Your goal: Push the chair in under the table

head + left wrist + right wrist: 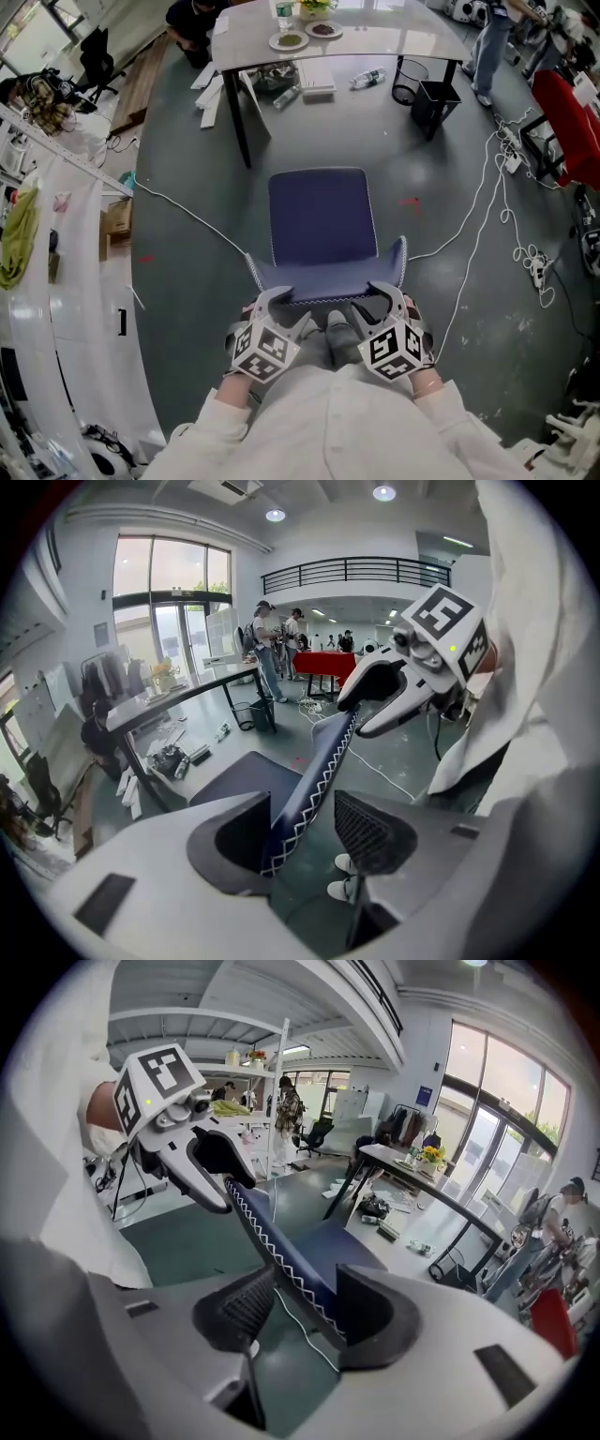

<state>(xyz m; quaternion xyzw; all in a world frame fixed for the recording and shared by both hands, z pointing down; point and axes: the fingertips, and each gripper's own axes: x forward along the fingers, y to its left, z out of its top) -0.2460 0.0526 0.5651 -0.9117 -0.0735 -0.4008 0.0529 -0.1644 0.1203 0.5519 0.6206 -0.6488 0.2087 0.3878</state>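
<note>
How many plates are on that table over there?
2. One plate, with something green on it, sits on the table; the other plate lies just right of it. More may lie beyond the view's top edge.

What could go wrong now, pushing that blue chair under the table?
The left claw and right claw stand open around the chair back, not clamped, so they might slip off it. The white cable on the floor runs under the chair and could snag its base. A bottle and other clutter under the table may block it.
</note>
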